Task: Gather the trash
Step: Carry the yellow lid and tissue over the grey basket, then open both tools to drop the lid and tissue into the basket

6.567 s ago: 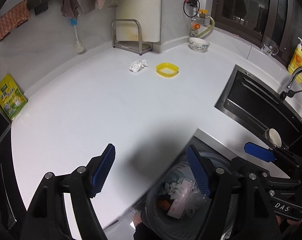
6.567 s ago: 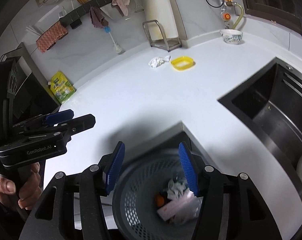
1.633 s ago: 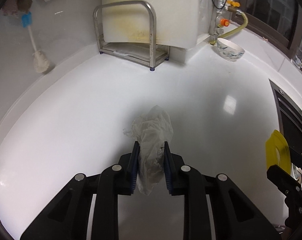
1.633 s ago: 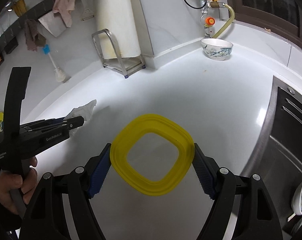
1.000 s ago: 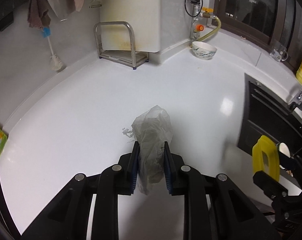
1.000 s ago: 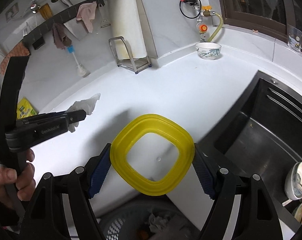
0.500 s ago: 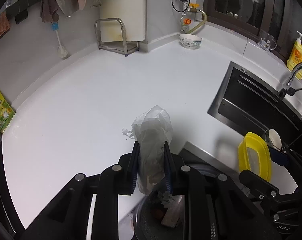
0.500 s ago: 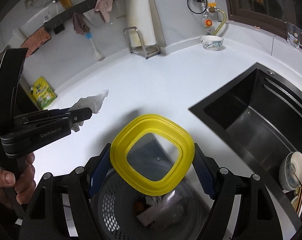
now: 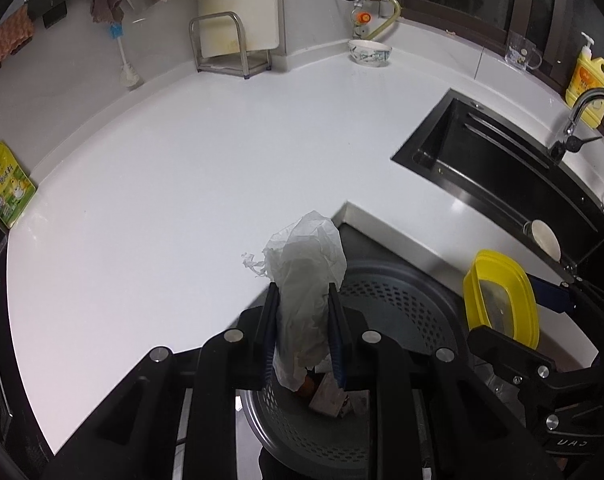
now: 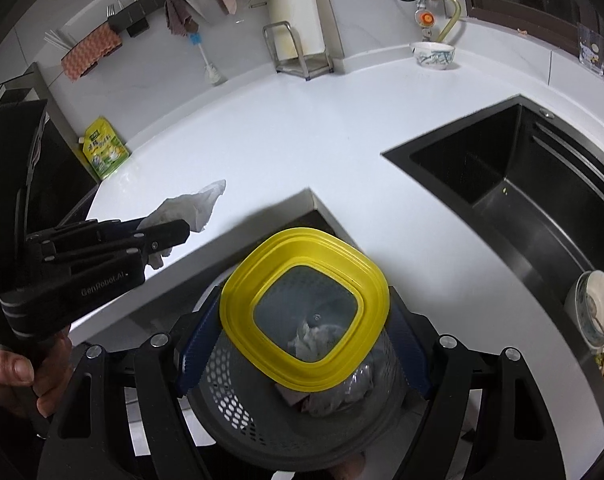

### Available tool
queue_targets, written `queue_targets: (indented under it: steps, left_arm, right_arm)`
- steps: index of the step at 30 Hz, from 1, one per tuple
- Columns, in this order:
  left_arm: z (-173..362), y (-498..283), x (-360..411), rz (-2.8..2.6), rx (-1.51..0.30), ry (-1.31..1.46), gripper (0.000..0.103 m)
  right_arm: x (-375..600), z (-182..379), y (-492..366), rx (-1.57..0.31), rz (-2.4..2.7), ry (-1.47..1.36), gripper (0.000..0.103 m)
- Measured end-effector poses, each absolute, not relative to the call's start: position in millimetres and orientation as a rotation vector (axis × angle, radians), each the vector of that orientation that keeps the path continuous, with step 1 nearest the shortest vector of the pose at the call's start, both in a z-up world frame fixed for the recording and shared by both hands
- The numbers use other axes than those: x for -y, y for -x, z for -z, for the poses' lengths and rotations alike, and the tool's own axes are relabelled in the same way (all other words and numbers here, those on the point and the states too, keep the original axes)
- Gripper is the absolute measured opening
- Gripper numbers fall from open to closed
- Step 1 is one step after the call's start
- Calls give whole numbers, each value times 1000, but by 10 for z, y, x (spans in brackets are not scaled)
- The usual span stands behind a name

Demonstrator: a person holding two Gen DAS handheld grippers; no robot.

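My left gripper [image 9: 302, 332] is shut on a crumpled white tissue [image 9: 306, 280], which hangs over the rim of the grey perforated trash basket [image 9: 406, 304]. The same tissue [image 10: 190, 206] and the left gripper [image 10: 170, 236] show at the left of the right wrist view. My right gripper [image 10: 302, 344] is shut on a yellow-rimmed container lid [image 10: 304, 316], held flat directly above the trash basket [image 10: 230, 400]. That lid [image 9: 502, 300] appears at the right of the left wrist view. Paper and wrappers lie inside the basket.
The basket stands below the notch in the white counter [image 9: 182, 168]. A black sink [image 9: 502, 184] with a bowl lies to the right. A patterned bowl [image 9: 369, 52], a metal rack [image 9: 230, 48] and a green-yellow pouch [image 9: 6, 188] sit at the counter's edges.
Both grippers have drawn back from the counter toward the near edge, still holding the tissue and the lid. They now hang over the trash basket, which has come fully into view.
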State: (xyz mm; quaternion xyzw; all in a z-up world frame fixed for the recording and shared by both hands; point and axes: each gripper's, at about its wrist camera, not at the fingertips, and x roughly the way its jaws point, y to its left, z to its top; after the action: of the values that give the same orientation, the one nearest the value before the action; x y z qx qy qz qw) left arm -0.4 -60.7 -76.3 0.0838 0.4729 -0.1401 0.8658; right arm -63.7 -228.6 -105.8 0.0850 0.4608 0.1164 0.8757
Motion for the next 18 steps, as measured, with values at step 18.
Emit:
queue_targets:
  steps: [18]
  left_arm:
    - [1299,144,550,264,-1123,-151,29]
  right_arm:
    - [2129,1660,669,-1118,-289,-191,75]
